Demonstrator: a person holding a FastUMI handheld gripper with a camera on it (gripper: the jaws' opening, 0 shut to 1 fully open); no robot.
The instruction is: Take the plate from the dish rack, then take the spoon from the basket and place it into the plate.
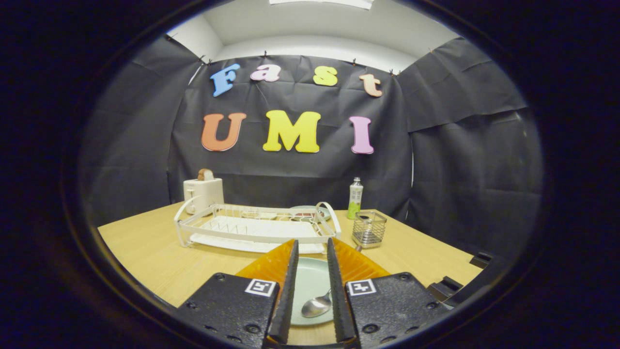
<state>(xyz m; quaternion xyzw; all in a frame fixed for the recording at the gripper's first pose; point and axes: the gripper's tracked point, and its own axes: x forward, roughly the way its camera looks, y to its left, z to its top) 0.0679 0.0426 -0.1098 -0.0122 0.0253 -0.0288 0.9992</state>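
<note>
Bright, even light pours down from a white ceiling panel (322, 3) high above the gripper (312, 264). Beyond the fingers the pale wooden table (145, 247) glows without glare, shadows soft. The shiny metal spoon (317, 306) between them catches a highlight. Fisheye bending curves the table's edges; focus stays sharp mid-scene, and the fingers blur slightly up close.

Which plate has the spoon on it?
The near plate, seen between the tool's open fingers, holds the spoon. The other plate sits far off behind the dish rack, beside the bottle.
</note>
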